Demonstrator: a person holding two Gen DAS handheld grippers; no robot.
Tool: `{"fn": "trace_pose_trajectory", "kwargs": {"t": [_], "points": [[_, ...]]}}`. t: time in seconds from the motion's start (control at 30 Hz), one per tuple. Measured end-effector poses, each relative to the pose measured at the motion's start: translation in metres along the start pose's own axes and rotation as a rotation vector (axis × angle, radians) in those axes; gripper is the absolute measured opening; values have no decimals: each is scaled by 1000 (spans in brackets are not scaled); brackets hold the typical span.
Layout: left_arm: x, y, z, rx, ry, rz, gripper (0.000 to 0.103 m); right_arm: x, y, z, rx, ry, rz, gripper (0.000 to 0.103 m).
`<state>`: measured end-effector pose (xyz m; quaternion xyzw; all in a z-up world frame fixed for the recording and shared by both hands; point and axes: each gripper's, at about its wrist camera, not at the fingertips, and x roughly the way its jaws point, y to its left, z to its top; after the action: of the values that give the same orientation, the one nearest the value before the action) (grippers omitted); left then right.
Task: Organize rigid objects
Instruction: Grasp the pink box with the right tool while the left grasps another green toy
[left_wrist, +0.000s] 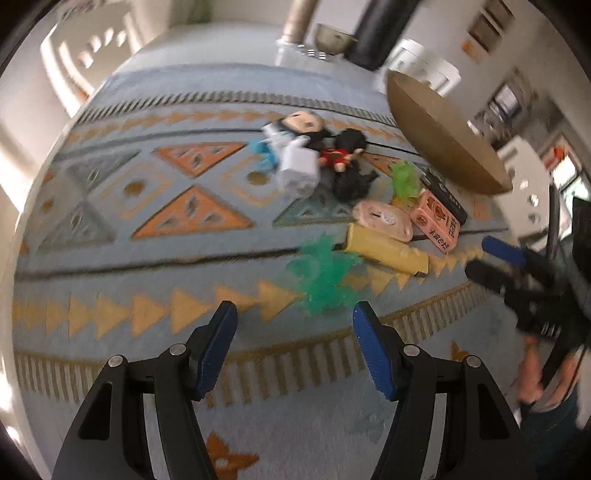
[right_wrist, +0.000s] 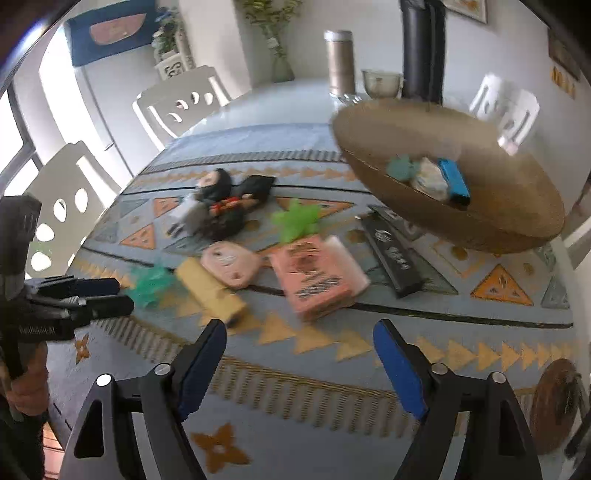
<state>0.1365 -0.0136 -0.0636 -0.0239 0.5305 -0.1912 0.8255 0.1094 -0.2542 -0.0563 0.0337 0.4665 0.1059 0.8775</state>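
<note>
My left gripper (left_wrist: 293, 314) hangs above the patterned cloth (left_wrist: 147, 258) on the counter, jaws wide with nothing between them, and just past its tips lies a teal spiky toy (left_wrist: 321, 277). Beside that toy is a yellow block (left_wrist: 384, 249), touching a pink oval piece (left_wrist: 382, 219), with a pink box (left_wrist: 437, 221) next along and a black box (left_wrist: 445, 195) behind it. My right gripper (right_wrist: 299, 332) is spread wide too, holding nothing, with the pink box (right_wrist: 314, 277) straight ahead of the tips and the yellow block (right_wrist: 210, 288) off toward my left pad. From the left wrist view, the right gripper (left_wrist: 495, 262) shows at the edge with its 2 fingers nearly together, which I cannot square with its own view. Further back a green spiky toy (right_wrist: 295, 219) sits near a heap of 2 dolls: a pale-faced doll (left_wrist: 301, 123) and a black-haired doll in red (left_wrist: 345, 153), with a white cube (left_wrist: 299, 171) against them. The woven basket (right_wrist: 517, 206) sits at the right on the cloth, holding a blue box (right_wrist: 454, 179), a pale lumpy thing and something teal; blur hides what those are.
</note>
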Motion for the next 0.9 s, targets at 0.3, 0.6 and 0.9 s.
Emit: {"fn": "trace_pose_trajectory", "kwargs": {"t": [0.3,0.6,0.9], "points": [[23,-39,4,146,-37,106,63,32,-5,15,-17,53,27,66],[18,-36,2,157,-76,129,63,45,-10,21,-40,38,-36,82],[1,-36,-6,141,-124,146,32,32,2,21,-52,7,53,46]]}}
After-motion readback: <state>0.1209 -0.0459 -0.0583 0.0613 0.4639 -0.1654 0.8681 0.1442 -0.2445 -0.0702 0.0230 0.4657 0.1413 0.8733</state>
